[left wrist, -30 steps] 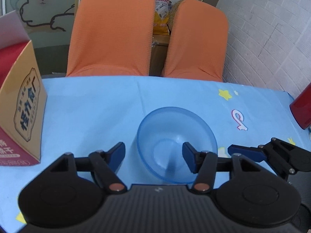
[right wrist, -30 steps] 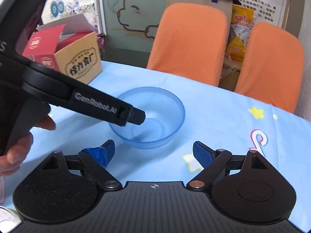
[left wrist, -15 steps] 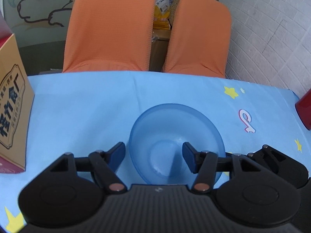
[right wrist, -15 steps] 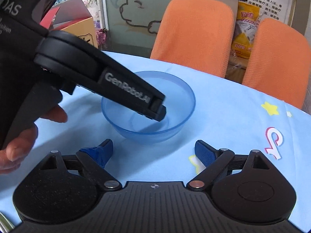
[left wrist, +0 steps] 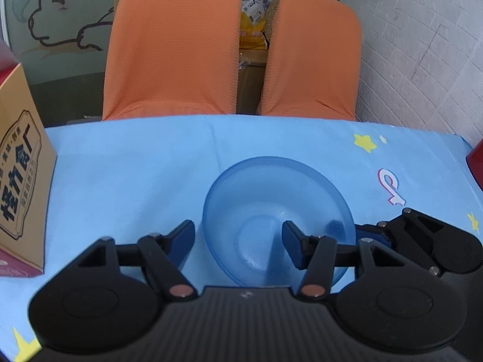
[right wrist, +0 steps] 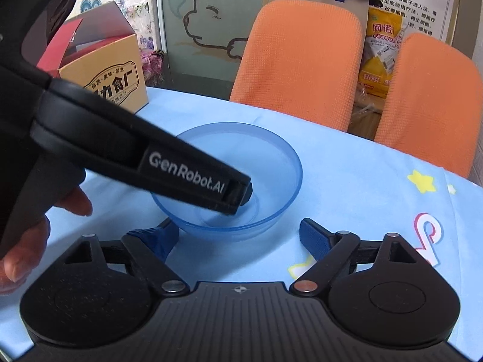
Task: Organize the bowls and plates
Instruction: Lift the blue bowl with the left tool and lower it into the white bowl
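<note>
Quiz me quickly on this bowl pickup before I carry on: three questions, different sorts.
1. True or false: the blue bowl lies upside down on the tablecloth.
2. Which gripper straddles the bowl's rim? A: left. B: right. C: neither.
3. How many orange chairs stand behind the table?

Key:
1. False: it sits upright.
2. A: the left gripper has one finger inside and one outside, with its jaws closing but not yet pressing. The right gripper, also closing, stays outside the bowl.
3. Two.
</note>
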`<state>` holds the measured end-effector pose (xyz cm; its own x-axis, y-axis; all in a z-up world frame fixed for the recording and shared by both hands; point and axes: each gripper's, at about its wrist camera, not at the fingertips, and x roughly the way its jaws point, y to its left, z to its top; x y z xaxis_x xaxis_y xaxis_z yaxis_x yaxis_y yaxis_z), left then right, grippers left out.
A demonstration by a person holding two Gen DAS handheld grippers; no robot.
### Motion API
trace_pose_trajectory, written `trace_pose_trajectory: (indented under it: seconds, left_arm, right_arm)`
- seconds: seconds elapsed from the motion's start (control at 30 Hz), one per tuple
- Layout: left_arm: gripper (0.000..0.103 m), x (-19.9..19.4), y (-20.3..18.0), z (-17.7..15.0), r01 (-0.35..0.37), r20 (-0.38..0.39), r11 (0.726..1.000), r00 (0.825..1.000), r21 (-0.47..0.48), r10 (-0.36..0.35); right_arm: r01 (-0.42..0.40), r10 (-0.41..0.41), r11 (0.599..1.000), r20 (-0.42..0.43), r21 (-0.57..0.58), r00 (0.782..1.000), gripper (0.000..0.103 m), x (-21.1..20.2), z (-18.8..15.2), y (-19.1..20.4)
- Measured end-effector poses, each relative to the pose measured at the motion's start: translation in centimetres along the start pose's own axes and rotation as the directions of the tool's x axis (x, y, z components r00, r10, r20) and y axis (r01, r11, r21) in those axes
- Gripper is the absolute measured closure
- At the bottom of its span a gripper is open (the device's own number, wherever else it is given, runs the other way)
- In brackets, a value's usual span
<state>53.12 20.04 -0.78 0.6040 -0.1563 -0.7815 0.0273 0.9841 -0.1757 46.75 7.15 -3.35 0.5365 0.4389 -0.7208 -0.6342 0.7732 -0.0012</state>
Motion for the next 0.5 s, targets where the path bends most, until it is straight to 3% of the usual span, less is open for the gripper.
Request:
trace_pose_trajectory:
  seconds: [0.03, 0.1, 0.17, 0.5]
  left_arm:
    - [0.057, 0.0, -0.2, -0.1, -0.012, 0.001, 1.000, 1.000, 0.013, 0.012]
    - [0.059, -0.2, -0.1, -0.1, 0.008, -0.003, 1.000, 1.000, 0.011, -0.007]
    - [0.061, -0.8, -0.1, 0.1, 0.043, 0.001, 0.999, 0.999, -0.003, -0.043]
    - [0.060, -6.9, -4.0, -0.1, 0.070, 0.072, 0.996, 0.995, 0.056, -0.074]
  right_arm:
    - [-0.006, 0.006, 1.000, 0.007, -0.010, 1.000, 0.047, 0.0, 0.0, 0.0]
    - [-0.014, 0.015, 1.000, 0.018, -0.018, 1.000, 0.056, -0.4, 0.3, 0.2]
    - [-0.022, 0.023, 0.999, 0.029, -0.031, 0.999, 0.056, -1.0, 0.3, 0.5]
    - [0.017, -0.014, 0.999, 0.091, -0.037, 0.996, 0.056, -6.7, 0.8, 0.7]
